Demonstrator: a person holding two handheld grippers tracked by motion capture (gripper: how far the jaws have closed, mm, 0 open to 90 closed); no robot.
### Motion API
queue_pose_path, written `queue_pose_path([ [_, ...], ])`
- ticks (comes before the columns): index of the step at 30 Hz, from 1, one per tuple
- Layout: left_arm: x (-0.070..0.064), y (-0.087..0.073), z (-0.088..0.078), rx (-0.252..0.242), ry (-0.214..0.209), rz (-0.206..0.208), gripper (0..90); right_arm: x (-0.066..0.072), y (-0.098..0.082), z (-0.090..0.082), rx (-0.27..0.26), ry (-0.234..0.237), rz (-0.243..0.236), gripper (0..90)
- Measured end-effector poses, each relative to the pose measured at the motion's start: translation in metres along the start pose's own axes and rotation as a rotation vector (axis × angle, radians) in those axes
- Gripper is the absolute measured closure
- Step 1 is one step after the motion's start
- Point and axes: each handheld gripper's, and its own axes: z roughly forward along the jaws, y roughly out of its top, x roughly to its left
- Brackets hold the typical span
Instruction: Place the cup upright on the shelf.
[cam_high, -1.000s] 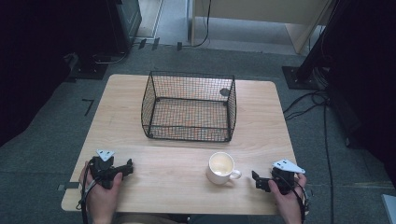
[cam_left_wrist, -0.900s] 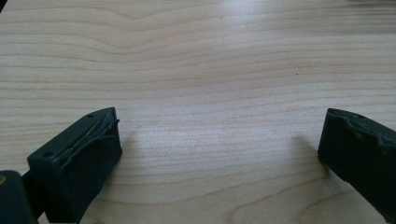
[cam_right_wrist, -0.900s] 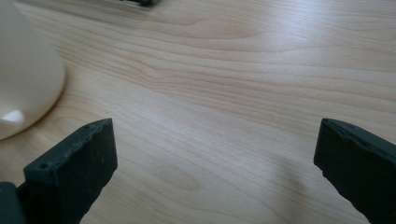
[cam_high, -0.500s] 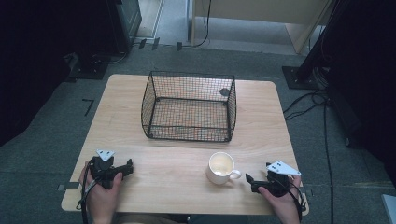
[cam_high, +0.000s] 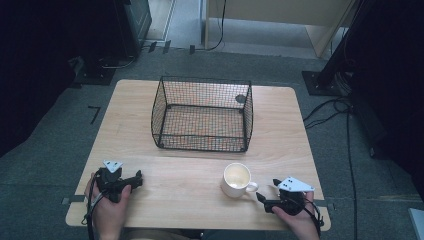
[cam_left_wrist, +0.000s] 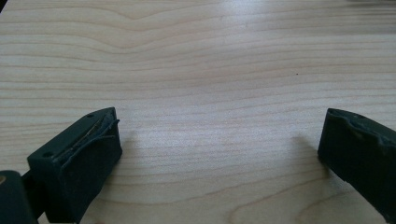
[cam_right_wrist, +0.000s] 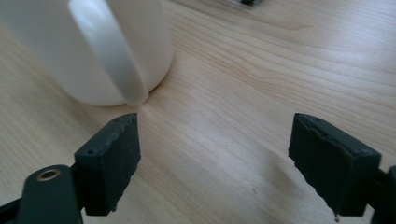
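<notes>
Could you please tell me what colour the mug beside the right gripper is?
The mug is white; the right gripper view shows it best.

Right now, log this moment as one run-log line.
right gripper: open, jaws closing, beside white ceramic mug handle | left gripper: open, resting on wooden table

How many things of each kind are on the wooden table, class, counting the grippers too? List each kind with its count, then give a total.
White mug: 1
Black wire basket: 1
Handheld grippers: 2, the left gripper and the right gripper
Total: 4
</notes>
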Motion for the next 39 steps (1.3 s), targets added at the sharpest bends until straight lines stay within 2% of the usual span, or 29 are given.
queue_pose_path([
  [6,0.0,0.0,0.0,0.001,0.0,0.001,0.0,0.008,0.002,0.003,-0.017,0.069,-0.029,35.5],
  [10,0.0,0.0,0.0,0.0,0.0,0.0,0.0,0.009,0.005,0.004,-0.018,0.136,-0.005,50.6],
  [14,0.0,0.0,0.0,0.001,-0.002,0.003,0.0,0.01,0.007,0.003,-0.043,0.148,0.001,63.8],
  [16,-0.001,0.0,0.0,0.001,-0.001,0.002,0.0,0.011,0.008,0.002,-0.063,0.153,-0.001,67.3],
  [23,-0.003,0.001,0.001,0.001,-0.001,0.005,0.0,0.02,0.019,-0.004,-0.11,0.166,-0.014,72.9],
  [26,-0.003,0.001,0.001,0.001,-0.001,0.006,0.0,0.023,0.022,-0.006,-0.103,0.152,-0.015,75.5],
  [28,-0.003,0.001,0.001,0.001,-0.002,0.006,0.0,0.026,0.024,-0.005,-0.092,0.158,-0.018,75.6],
  [34,-0.003,0.001,0.001,0.001,-0.002,0.007,0.0,0.032,0.03,-0.001,-0.092,0.143,-0.023,71.2],
  [39,-0.003,0.001,0.001,0.001,-0.002,0.007,0.0,0.035,0.033,0.002,-0.081,0.146,-0.038,75.1],
])
